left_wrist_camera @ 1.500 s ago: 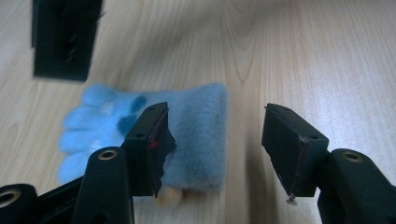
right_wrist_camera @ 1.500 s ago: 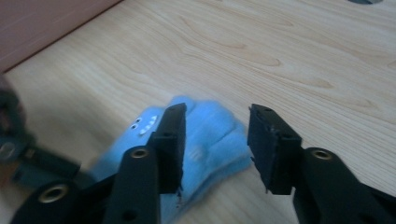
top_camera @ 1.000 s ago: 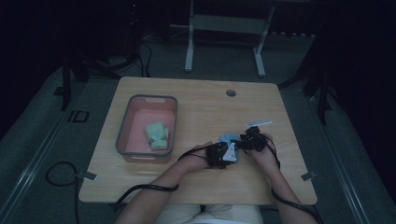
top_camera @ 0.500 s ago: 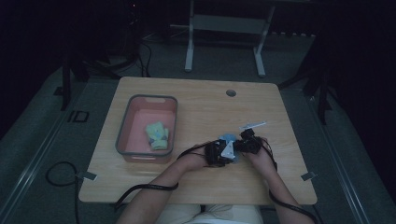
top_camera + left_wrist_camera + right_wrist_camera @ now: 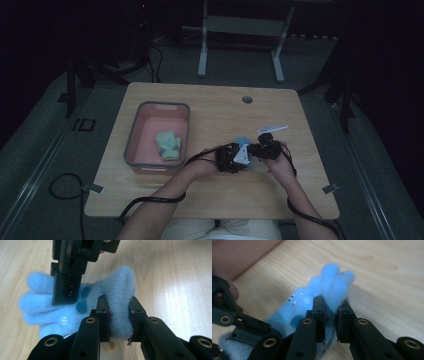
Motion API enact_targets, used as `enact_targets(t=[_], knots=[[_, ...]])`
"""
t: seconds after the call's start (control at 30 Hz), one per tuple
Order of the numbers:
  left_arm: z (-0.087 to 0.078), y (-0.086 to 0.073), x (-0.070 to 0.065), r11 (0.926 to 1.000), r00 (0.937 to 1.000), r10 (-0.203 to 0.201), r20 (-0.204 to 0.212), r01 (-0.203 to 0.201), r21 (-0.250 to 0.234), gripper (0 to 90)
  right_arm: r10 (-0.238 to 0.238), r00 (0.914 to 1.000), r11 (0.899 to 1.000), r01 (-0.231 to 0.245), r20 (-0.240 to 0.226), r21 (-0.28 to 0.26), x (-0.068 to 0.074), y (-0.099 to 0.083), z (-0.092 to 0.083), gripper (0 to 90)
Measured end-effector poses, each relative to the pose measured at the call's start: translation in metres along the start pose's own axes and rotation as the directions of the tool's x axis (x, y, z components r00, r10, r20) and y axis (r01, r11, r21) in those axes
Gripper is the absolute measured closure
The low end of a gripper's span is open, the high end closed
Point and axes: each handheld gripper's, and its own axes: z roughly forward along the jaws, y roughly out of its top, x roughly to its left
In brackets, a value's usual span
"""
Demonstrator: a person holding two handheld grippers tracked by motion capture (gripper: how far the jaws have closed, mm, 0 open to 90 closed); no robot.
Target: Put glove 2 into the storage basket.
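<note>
a fluffy light-blue sock with darker blue dots is held between the two grippers, just above the wooden table, right of centre and toward the near edge. the left gripper has its jaws pinched narrow on one bunched end of the sock, fabric pressed between the pads. the right gripper has just been closing and now clamps another fold of the same sock, fuzz bulging above its pads. in the high view the two grippers meet almost touching, and the sock is a small blue patch mostly covered by them.

left of the hands sits a grey-rimmed pink bin holding a pale green bundle, too dim to make out clearly. a small white object lies just beyond the right gripper, unclear in shape. a round hole marks the table's far side.
</note>
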Motion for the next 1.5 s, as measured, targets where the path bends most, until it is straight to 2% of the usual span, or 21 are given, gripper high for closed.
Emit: enact_targets(t=[0.13,0.23,0.33,0.37,0.4,0.47,0.63,0.7,0.73,0.8,1.03,1.1,1.3,1.5], knots=[[-0.014,0.004,0.004,1.0,0.9998,0.008,-0.017,-0.008,0.003,75.2,-0.017,0.9998,1.0,0.017,-0.006,-0.011,0.004,0.008,-0.005,79.9],[-0.025,0.005,0.007,0.9996,0.9995,0.021,-0.022,-0.02,0.019,75.2,-0.032,0.9992,0.999,0.031,-0.023,-0.029,0.01,0.02,-0.009,79.9],[-0.032,0.007,0.009,0.9993,0.9992,0.027,-0.03,-0.027,0.026,75.2,-0.039,0.999,0.999,0.038,-0.021,-0.032,0.012,0.023,-0.01,79.9],[-0.04,0.008,0.012,0.9988,0.9986,0.035,-0.039,-0.034,0.036,75.2,-0.041,0.9989,0.998,0.04,-0.022,-0.039,0.013,0.026,-0.011,79.9],[-0.044,0.008,0.013,0.9988,0.9984,0.034,-0.046,-0.032,0.037,75.2,-0.051,0.9981,0.997,0.049,-0.034,-0.055,0.019,0.037,-0.013,79.9],[-0.052,0.009,0.015,0.9978,0.9971,0.048,-0.059,-0.045,0.048,75.2,-0.054,0.9977,0.997,0.052,-0.04,-0.059,0.02,0.041,-0.013,79.9],[-0.074,0.006,0.02,0.996,0.9936,0.06,-0.095,-0.053,0.072,75.2,-0.092,0.9943,0.992,0.087,-0.054,-0.088,0.035,0.064,-0.015,79.9],[-0.074,0.006,0.02,0.996,0.9936,0.06,-0.095,-0.053,0.072,75.2,-0.098,0.9936,0.991,0.093,-0.056,-0.092,0.038,0.069,-0.015,79.9],[-0.083,0.003,0.022,0.9959,0.9927,0.056,-0.107,-0.047,0.077,75.2,-0.119,0.9912,0.989,0.113,-0.058,-0.1,0.045,0.078,-0.015,79.9],[-0.091,0.001,0.024,0.9962,0.992,0.046,-0.118,-0.037,0.078,75.2,-0.128,0.99,0.987,0.122,-0.058,-0.105,0.048,0.083,-0.015,79.9],[-0.119,-0.012,0.029,0.9934,0.9865,0.044,-0.158,-0.027,0.112,75.2,-0.18,0.9804,0.978,0.171,-0.08,-0.117,0.074,0.112,-0.004,79.9],[-0.122,-0.015,0.029,0.9934,0.9867,0.036,-0.158,-0.019,0.113,75.2,-0.18,0.9804,0.978,0.171,-0.08,-0.117,0.074,0.112,-0.004,79.9],[-0.145,-0.034,0.027,0.9878,0.9806,0.036,-0.193,-0.005,0.155,75.2,-0.219,0.9687,0.971,0.206,-0.116,-0.119,0.097,0.129,0.012,79.9],[-0.16,-0.051,0.025,0.986,0.9777,0.01,-0.21,0.026,0.165,75.2,-0.233,0.9617,0.969,0.217,-0.144,-0.121,0.112,0.139,0.026,79.9]])
